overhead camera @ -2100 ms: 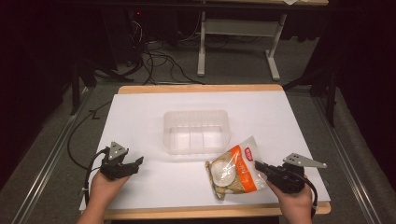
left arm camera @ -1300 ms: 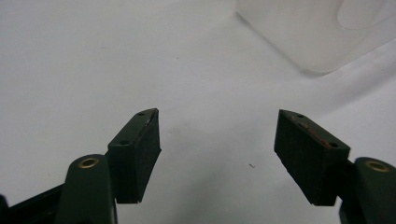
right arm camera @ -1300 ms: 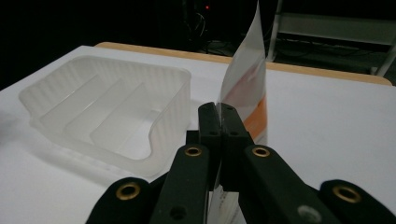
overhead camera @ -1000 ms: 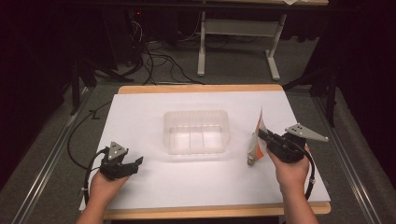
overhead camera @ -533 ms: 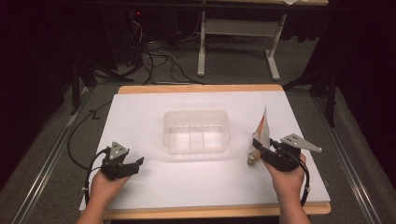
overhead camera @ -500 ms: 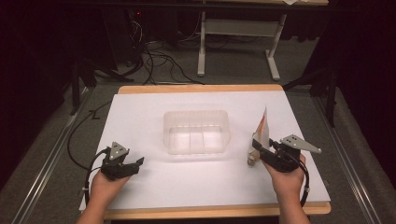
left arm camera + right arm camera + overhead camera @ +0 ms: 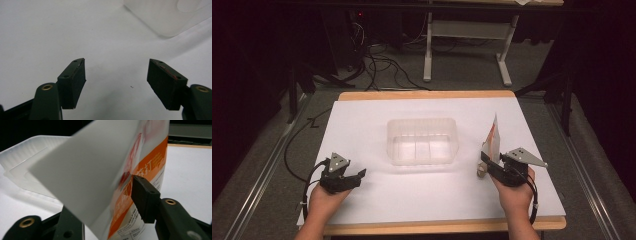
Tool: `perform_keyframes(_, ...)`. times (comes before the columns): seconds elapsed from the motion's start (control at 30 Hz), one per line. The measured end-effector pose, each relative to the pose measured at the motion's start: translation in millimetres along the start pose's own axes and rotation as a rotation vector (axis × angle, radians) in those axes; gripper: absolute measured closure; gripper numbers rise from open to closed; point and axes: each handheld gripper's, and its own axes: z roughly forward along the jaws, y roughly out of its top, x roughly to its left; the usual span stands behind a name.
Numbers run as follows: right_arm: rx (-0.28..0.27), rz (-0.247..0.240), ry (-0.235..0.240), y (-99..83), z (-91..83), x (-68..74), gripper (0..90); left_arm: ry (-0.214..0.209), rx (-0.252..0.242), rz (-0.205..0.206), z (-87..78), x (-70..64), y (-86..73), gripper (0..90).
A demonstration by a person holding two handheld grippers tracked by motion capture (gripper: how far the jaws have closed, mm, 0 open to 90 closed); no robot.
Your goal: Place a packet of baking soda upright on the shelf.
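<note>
Now your right tongs [image 7: 486,161] grip the packet [image 7: 492,142], lifted on edge just right of the tub [image 7: 422,141] and apart from it. My guess is the packet goes into the tub. Keep the jaws clamped as they are in the right gripper view, where the packet [image 7: 117,170] hangs between them with the tub [image 7: 30,170] behind. Carry it left over the tub's near rim, lower it until it lies inside, and only then let go; a thin packet can slip, so don't rush. Your left tongs [image 7: 357,176] rest open and empty on the counter [image 7: 362,120], well left of the tub. Count: one tub, one packet, two tongs.
</note>
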Motion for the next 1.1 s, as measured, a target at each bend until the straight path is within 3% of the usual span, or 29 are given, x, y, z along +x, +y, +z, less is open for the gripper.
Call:
perform_keyframes(0.03, 0.004, 0.001, 0.006, -0.5, 0.0, -0.8, 69.9, -0.001, 0.006, 0.007, 0.2, -0.5, 0.0, 31.5)
perform_keyframes(0.33, 0.015, 0.007, 0.020, 0.7, 0.1, -2.8, 81.3, -0.004, 0.006, 0.011, 1.4, -1.9, 0.3, 31.5)
perform_keyframes(0.7, 0.028, 0.014, 0.005, 1.9, -2.9, -6.8, 90.0, -0.005, -0.003, 0.006, -0.3, -1.0, 0.7, 31.5)
perform_keyframes(1.1, 0.014, -0.005, -0.037, 4.1, -9.2, -12.3, 90.0, -0.011, -0.011, 0.007, -0.3, -0.3, 1.1, 31.5)
